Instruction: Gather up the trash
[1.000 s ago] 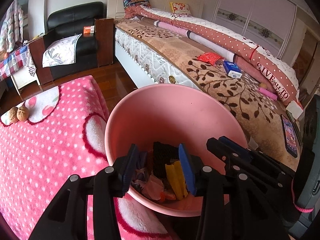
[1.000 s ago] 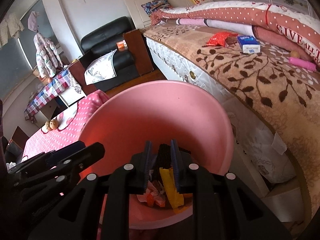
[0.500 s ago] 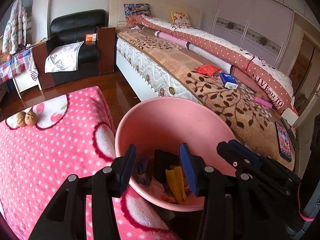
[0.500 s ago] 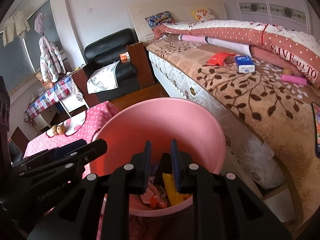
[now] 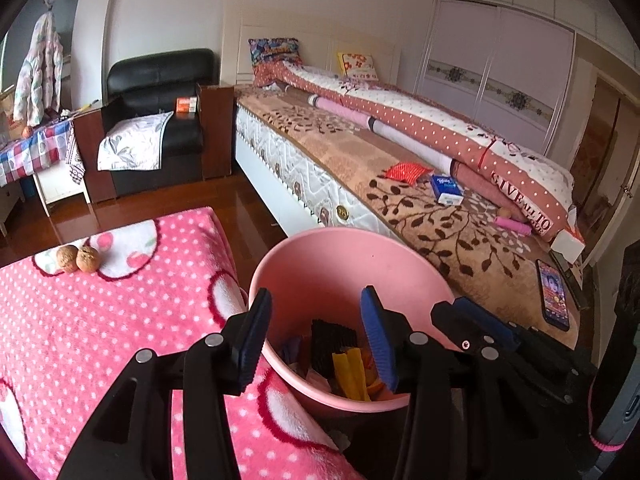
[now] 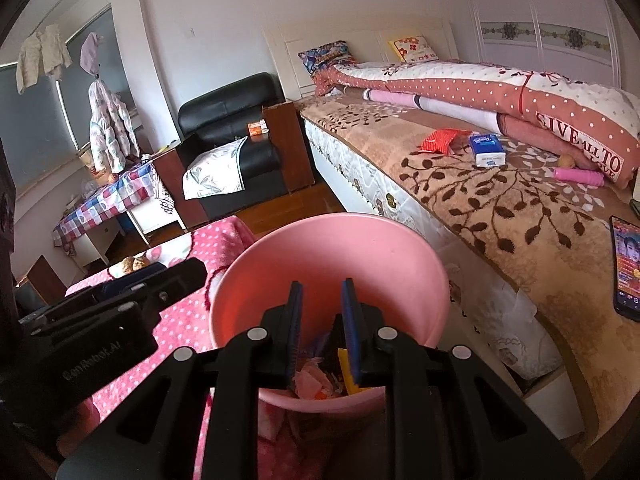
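A pink bin (image 5: 340, 264) stands between the pink dotted blanket and the bed; it also shows in the right wrist view (image 6: 328, 256). Inside lie a black piece (image 5: 332, 338), a yellow wrapper (image 5: 352, 374) and other scraps. My left gripper (image 5: 316, 340) is open and empty above the bin's near rim. My right gripper (image 6: 320, 332) is open with a narrower gap and empty, above the bin beside the left one. Two walnuts (image 5: 78, 259) lie on the blanket. A red packet (image 5: 408, 171) and a blue tissue pack (image 5: 446, 190) lie on the bed.
The pink dotted blanket (image 5: 100, 340) covers the surface at left. The bed (image 5: 440, 220) with a rolled quilt runs along the right, with a phone (image 5: 554, 294) and a pink tube (image 5: 514, 225) on it. A black armchair (image 5: 156, 120) and a checked table (image 5: 28, 152) stand behind.
Both grippers have risen and drawn back from the bin, which looks smaller and lower. The right gripper's gap has widened slightly. The walnuts have come further into view.
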Tool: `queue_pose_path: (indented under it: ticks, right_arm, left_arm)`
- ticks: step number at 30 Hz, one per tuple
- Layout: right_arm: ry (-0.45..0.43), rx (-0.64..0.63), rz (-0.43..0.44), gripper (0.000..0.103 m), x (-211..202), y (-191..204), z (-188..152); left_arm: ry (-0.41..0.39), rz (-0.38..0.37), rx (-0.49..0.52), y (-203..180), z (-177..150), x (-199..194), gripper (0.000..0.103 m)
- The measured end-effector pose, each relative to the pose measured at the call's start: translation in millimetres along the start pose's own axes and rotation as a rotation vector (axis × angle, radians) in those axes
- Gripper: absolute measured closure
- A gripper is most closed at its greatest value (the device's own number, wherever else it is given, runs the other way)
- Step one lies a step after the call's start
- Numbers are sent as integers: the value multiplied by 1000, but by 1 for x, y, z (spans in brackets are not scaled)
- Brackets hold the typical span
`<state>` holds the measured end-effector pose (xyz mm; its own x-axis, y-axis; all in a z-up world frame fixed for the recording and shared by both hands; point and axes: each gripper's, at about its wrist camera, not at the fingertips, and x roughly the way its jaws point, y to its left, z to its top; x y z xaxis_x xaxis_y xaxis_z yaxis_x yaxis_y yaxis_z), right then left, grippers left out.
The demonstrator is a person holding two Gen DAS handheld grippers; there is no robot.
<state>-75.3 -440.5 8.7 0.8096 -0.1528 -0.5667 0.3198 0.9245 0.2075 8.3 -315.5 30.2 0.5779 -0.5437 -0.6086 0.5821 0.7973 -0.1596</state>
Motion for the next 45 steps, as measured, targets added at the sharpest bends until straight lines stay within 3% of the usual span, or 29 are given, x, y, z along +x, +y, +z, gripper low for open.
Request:
queue_pose_path:
  ticks: [28, 31, 45]
  right_arm:
    - [-31, -42, -3, 82, -31, 30, -14]
    - [-39, -39, 4, 64, -33, 32, -15]
    - [-39, -72, 0, 62, -37, 46, -20]
  left_arm:
    - [-133, 25, -21, 17, -19, -64, 57]
    - [-139, 27, -22, 19, -21, -68, 57]
    - [-134, 26, -39, 27, -25, -75, 57]
